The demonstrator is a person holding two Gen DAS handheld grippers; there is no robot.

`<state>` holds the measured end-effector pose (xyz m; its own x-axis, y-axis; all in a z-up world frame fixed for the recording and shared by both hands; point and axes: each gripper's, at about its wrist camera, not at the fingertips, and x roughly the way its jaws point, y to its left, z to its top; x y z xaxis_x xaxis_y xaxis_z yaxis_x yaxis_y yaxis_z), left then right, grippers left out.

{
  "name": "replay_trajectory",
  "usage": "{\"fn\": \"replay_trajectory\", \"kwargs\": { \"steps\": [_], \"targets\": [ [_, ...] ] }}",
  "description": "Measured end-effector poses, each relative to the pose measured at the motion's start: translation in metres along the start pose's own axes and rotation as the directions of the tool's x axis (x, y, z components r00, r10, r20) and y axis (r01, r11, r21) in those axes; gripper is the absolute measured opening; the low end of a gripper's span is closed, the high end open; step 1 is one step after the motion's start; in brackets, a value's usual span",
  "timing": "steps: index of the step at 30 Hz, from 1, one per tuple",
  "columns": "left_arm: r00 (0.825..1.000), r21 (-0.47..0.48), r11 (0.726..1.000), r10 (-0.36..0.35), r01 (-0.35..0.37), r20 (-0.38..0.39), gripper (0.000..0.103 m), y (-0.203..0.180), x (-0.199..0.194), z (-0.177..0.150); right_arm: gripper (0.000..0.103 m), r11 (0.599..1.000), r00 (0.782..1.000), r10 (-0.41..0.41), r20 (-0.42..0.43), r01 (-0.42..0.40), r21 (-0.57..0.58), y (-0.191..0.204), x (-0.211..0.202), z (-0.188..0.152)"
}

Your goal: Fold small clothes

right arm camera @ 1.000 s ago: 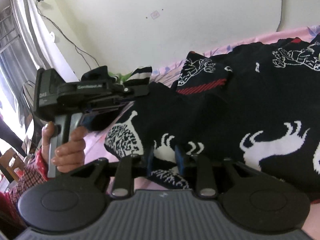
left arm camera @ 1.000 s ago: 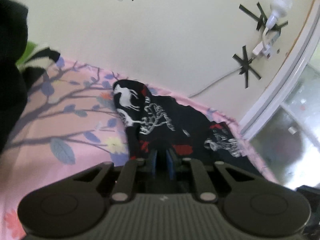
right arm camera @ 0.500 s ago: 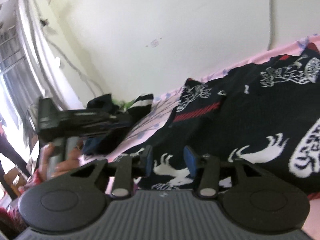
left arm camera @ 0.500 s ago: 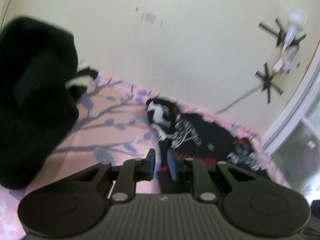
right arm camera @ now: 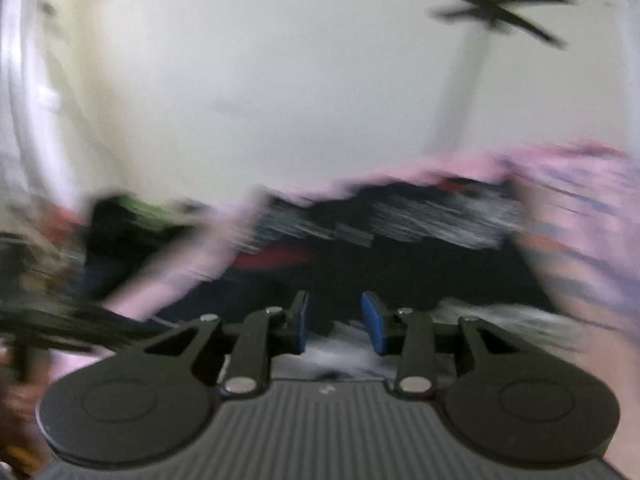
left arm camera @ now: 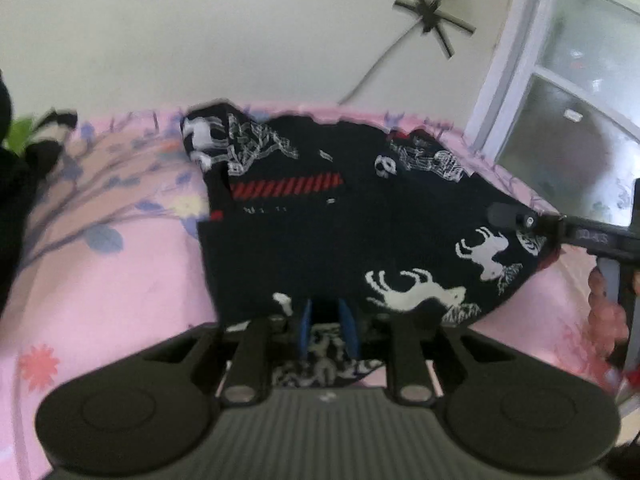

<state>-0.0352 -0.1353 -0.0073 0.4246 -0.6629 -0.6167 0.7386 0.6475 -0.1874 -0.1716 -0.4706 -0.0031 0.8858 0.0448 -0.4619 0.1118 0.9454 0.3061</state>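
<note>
On the pink bedsheet (left arm camera: 100, 292) with a tree and flower print lies the dark garment (left arm camera: 340, 216), spread flat, with white animal figures and a band of red stripes on it. It reaches from the near middle of the left wrist view toward the far edge of the bed, close to the wall (left arm camera: 260, 40).

At the near hem of the garment sits the left gripper (left arm camera: 325, 330); its blue pads stand a little apart, cloth lies between and under them, but I cannot tell whether they pinch it.

On the right of that view, the right gripper (left arm camera: 516, 220) touches the right edge of the garment, and the right hand (left arm camera: 608, 312) holds its handle. In its own view, which is very blurred, the right gripper (right arm camera: 338, 326) has its blue fingers (right arm camera: 374, 326) clearly spread, with nothing between them, above the dark cloth.

Far left are a black shape and a green and striped item (left arm camera: 38, 136). On the wall hangs a cable (left arm camera: 372, 72) fixed with crossed black tape (left arm camera: 434, 16), and at the right stands a window (left arm camera: 576, 92).
</note>
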Motion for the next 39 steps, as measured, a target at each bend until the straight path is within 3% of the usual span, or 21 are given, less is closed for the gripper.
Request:
{"fn": "replay_trajectory", "kwargs": {
  "steps": [1, 2, 5, 7, 9, 11, 12, 14, 16, 20, 24, 27, 32, 36, 39],
  "targets": [
    [1.0, -0.011, 1.0, 0.002, -0.002, -0.006, 0.018, 0.003, -0.003, -0.001, 0.015, 0.999, 0.999, -0.044, -0.023, 0.044, -0.001, -0.015, -0.003, -0.007],
    [1.0, -0.028, 1.0, 0.004, -0.004, -0.014, 0.018, 0.008, -0.006, 0.0, 0.011, 1.0, 1.0, -0.02, 0.004, 0.02, 0.015, -0.029, -0.013, -0.013],
    [1.0, -0.058, 0.998, 0.018, -0.018, -0.005, 0.024, 0.02, -0.015, 0.009, 0.011, 0.996, 1.0, 0.005, -0.025, -0.003, 0.094, -0.043, -0.032, -0.009],
    [0.999, -0.084, 0.996, 0.033, -0.03, 0.029, 0.027, 0.029, -0.014, 0.024, 0.016, 0.998, 1.0, -0.021, 0.003, 0.021, 0.059, -0.039, -0.042, -0.005],
    [0.997, -0.109, 0.994, 0.035, -0.028, 0.062, 0.027, 0.035, -0.014, 0.037, 0.032, 0.998, 0.995, -0.035, 0.09, 0.031, 0.046, -0.037, -0.057, 0.0],
    [0.997, -0.123, 0.992, 0.02, -0.01, 0.073, 0.027, 0.037, -0.007, 0.046, 0.031, 0.997, 0.99, -0.044, 0.134, 0.035, 0.074, -0.045, -0.066, 0.003],
    [0.998, -0.119, 0.993, 0.009, -0.001, 0.067, 0.027, 0.036, -0.001, 0.049, 0.03, 0.996, 0.992, -0.052, 0.115, 0.043, 0.084, -0.048, -0.063, 0.001],
    [1.0, -0.085, 0.996, 0.017, -0.015, 0.025, 0.027, 0.03, 0.015, 0.05, 0.019, 0.992, 0.993, -0.104, -0.061, 0.108, 0.071, -0.055, -0.04, -0.008],
    [0.998, -0.053, 0.997, 0.051, -0.053, -0.034, 0.027, 0.029, 0.03, 0.052, 0.019, 0.994, 0.993, -0.103, -0.064, 0.104, 0.018, -0.054, -0.045, -0.017],
    [0.997, -0.054, 0.996, 0.068, -0.07, -0.04, 0.027, 0.044, 0.03, 0.077, 0.018, 0.995, 0.984, -0.081, -0.162, 0.07, -0.073, -0.055, -0.052, 0.009],
    [0.994, -0.048, 0.993, 0.105, -0.104, 0.013, 0.037, 0.055, 0.036, 0.134, 0.032, 0.992, 0.997, -0.057, -0.043, 0.052, -0.115, -0.055, -0.052, 0.068],
    [0.992, -0.04, 0.992, 0.124, -0.124, 0.015, 0.044, 0.05, 0.069, 0.183, 0.046, 0.992, 0.999, -0.001, 0.043, 0.006, -0.126, -0.056, -0.016, 0.12],
    [0.989, -0.048, 0.989, 0.141, -0.143, -0.038, 0.055, 0.035, 0.152, 0.234, 0.048, 0.997, 0.993, 0.07, -0.094, -0.067, 0.035, -0.077, 0.107, 0.182],
    [0.988, -0.051, 0.992, 0.113, -0.119, -0.101, 0.077, 0.034, 0.217, 0.247, 0.052, 0.999, 0.985, 0.025, -0.168, -0.02, 0.033, -0.087, 0.191, 0.199],
    [0.981, -0.063, 0.99, 0.113, -0.124, -0.157, 0.079, 0.039, 0.256, 0.247, 0.054, 0.999, 0.971, 0.007, -0.241, 0.001, 0.034, -0.096, 0.239, 0.199]
  ]
}}
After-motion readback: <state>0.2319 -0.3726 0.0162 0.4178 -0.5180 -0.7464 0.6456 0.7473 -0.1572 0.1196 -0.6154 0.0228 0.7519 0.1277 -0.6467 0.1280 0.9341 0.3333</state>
